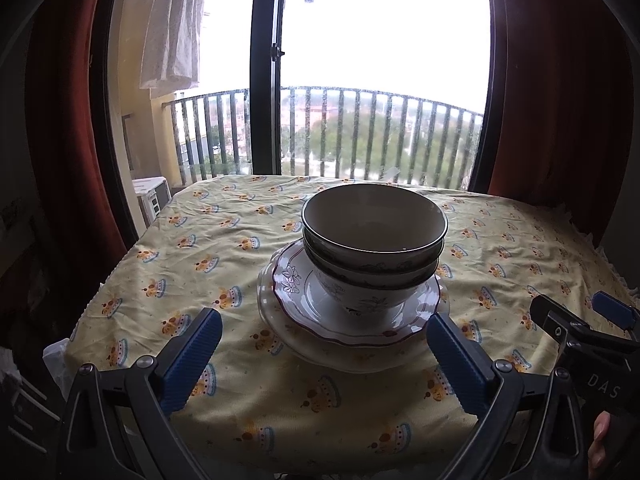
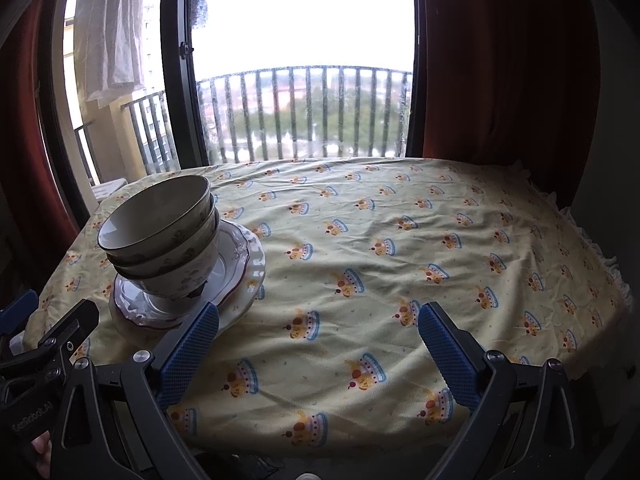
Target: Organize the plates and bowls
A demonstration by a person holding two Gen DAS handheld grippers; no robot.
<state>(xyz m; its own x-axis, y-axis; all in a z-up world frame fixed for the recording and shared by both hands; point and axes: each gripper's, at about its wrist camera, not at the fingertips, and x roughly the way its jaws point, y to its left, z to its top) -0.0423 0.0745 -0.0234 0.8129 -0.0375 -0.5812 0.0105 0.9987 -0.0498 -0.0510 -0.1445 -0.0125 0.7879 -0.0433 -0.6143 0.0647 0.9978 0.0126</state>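
Note:
Three nested bowls point(image 1: 374, 240) with dark rims and flower prints stand on a stack of two scalloped plates point(image 1: 296, 312); the upper plate has a red edge. The stack sits mid-table in the left wrist view and at the left in the right wrist view, bowls point(image 2: 160, 236) on plates point(image 2: 240, 256). My left gripper point(image 1: 324, 334) is open just in front of the plates, holding nothing. My right gripper point(image 2: 318, 332) is open over bare cloth, its left fingertip point(image 2: 200, 328) close to the plates' near edge. The right gripper's tip point(image 1: 576, 316) also shows at the right of the left wrist view.
A yellow tablecloth point(image 2: 400, 240) with crown prints covers the table. Behind it are a window with a dark frame point(image 1: 264, 80), balcony railing point(image 1: 360, 136) and red curtains point(image 1: 560, 100). A white appliance point(image 1: 150, 196) sits beyond the table's far left corner.

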